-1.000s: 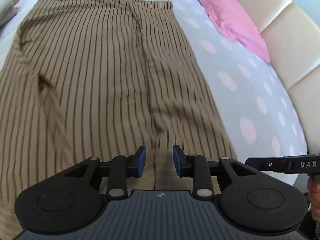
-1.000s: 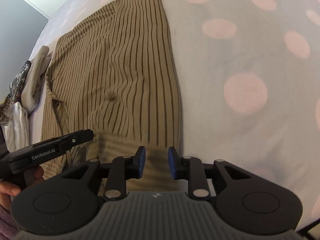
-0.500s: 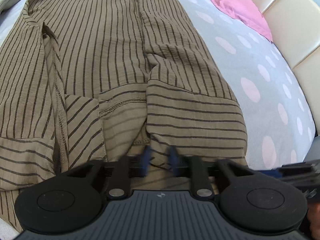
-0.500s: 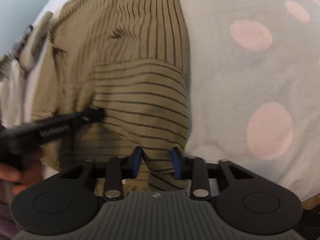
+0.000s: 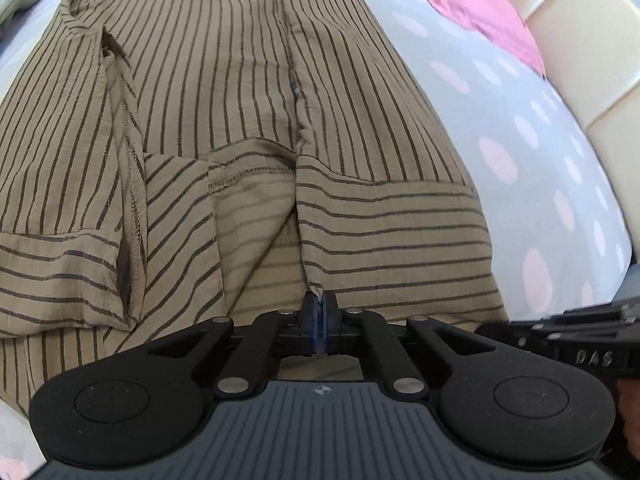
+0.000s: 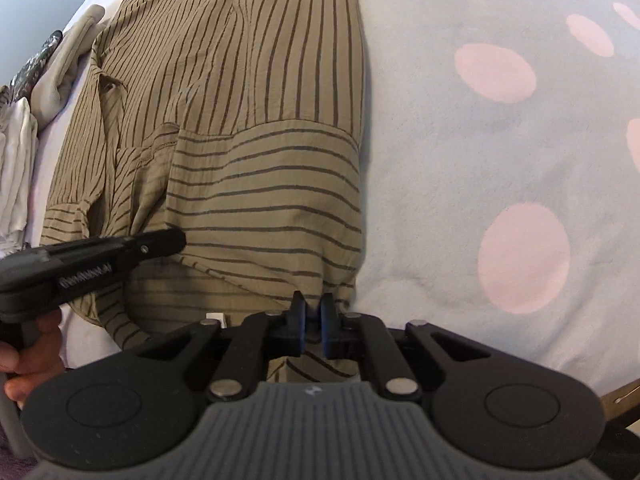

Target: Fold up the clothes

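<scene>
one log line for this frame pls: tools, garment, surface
left tool: shut on striped shirt near hem | right tool: jaws just closed on hem near right edge | shirt: flat on dotted bedspread

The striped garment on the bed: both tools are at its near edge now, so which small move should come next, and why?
Probably lift both tools together and carry the near edge away toward the far end. The left tool and the right tool have just closed on the striped garment, which lies flat on the dotted bed cover with room ahead to fold it.
</scene>
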